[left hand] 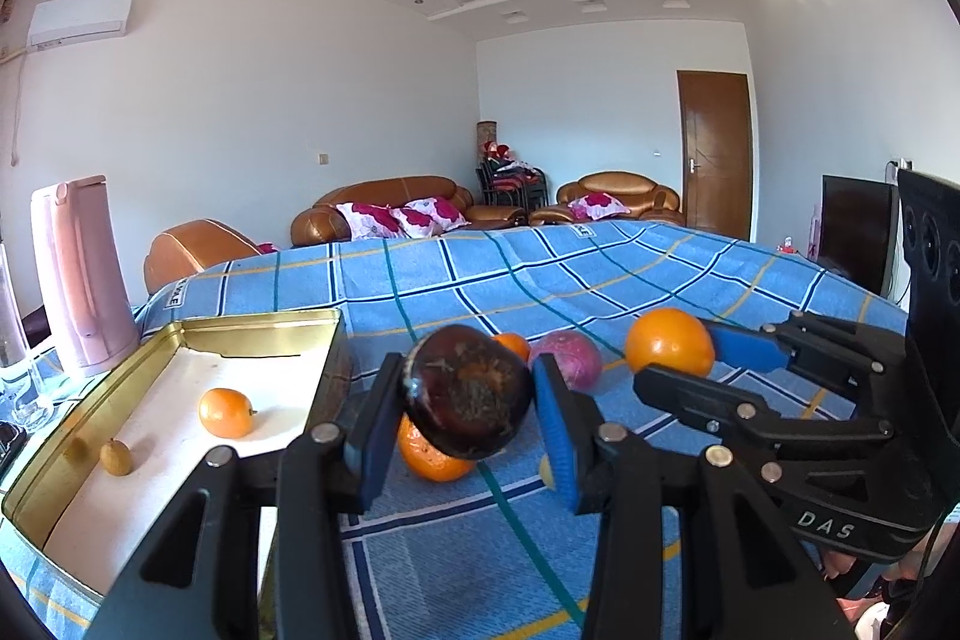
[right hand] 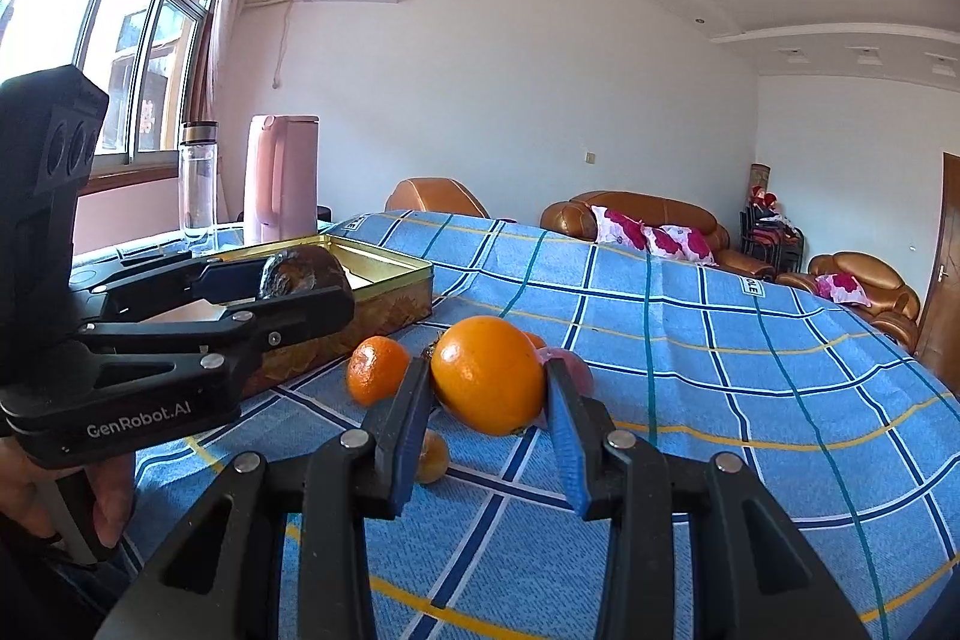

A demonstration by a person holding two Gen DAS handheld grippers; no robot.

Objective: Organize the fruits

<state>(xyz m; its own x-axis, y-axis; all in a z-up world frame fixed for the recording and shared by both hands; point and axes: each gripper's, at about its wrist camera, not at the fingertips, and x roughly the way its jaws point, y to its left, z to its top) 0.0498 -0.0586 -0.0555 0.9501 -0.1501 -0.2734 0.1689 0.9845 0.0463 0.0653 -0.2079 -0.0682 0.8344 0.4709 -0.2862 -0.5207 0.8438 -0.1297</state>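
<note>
Left wrist view: the left claw [left hand: 468, 400] is clamped on a dark brown wrinkled fruit [left hand: 467, 391], raised beside the gold metal tin [left hand: 264, 325].

Right wrist view: the right claw [right hand: 489, 388] is clamped on a round orange [right hand: 487, 375] above the blue checked desk cloth [right hand: 720, 370].

A dark, blemished fruit [left hand: 465, 391] and an orange [right hand: 487, 373] are held above the checked cloth [left hand: 600, 274].

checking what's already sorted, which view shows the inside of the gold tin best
The left wrist view: it looks down into the gold tin, showing two fruits on its white floor. The right wrist view shows only its rim and outer wall, partly behind the left gripper.
</note>
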